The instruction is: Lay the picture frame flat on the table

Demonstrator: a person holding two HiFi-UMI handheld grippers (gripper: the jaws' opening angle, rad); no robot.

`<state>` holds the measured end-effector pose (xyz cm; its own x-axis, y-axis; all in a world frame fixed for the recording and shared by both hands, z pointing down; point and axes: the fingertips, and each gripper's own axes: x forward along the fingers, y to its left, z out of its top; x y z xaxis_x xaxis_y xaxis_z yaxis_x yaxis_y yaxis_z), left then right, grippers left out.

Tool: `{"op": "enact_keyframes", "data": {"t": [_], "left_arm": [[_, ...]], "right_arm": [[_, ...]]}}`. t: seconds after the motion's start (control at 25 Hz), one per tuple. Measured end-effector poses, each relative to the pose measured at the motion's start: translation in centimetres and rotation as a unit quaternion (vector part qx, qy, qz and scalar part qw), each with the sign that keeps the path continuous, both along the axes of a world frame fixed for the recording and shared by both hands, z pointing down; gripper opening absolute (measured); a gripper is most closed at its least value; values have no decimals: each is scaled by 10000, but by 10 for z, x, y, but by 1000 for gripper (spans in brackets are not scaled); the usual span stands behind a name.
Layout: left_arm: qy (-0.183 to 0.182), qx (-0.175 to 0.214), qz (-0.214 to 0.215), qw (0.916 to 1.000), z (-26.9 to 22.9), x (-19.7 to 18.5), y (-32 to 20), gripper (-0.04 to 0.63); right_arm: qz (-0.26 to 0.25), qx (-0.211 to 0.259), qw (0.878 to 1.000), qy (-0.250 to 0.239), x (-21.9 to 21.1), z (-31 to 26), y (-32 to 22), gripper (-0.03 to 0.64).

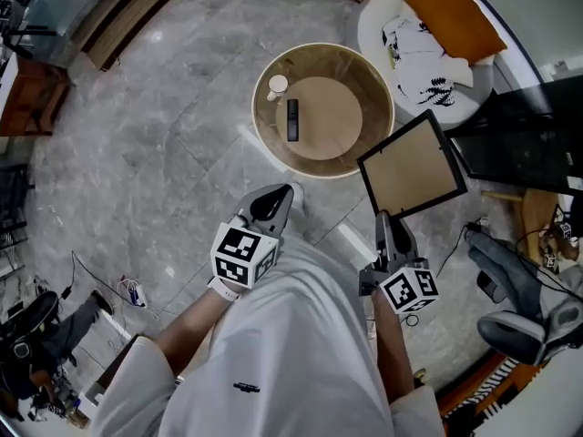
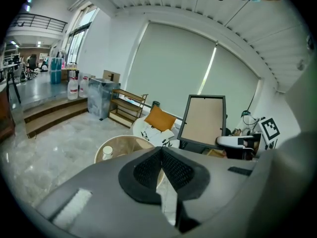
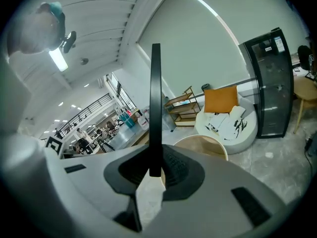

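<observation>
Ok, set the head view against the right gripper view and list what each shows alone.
Head view only: the frame's tan face, a remote and a cup on the table, the left gripper. Right gripper view only: the frame edge-on, clamped in the right gripper, and a ceiling lamp. Both: the frame, the round table, the orange cushion.

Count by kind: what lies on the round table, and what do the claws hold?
Small white cup: 1, on the round table
Dark slim device: 1, on that table
Picture frame: 1, clamped by its edge in the right claw
Left claw: shut, holding 0
Total: 3
</observation>
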<state>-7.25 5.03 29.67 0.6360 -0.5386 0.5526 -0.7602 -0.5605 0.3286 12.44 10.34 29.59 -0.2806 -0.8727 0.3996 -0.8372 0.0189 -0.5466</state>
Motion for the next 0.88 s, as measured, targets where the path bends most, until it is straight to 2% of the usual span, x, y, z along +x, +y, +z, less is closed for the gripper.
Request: {"op": "enact_keyframes", "data": {"t": [0.16,0.36,0.68,0.88], "left_arm": [[49,34,-125,9999,2,-1,-37,5],[75,-27,-340,9994,5,7,-56,5],[-61,-246,-655,9975,14,32,-57,5],[-237,-206,-716,9969,25,51,-69,5]], "right_arm": [[-78,-63,9999,-44,2,4,-40,63],[-340,-64,9994,-22,10,5,-73,63],[-798,-153,9966,-153,31,18,-100,63],[-956,-229,9949,-227,45,30,-122,64]]}}
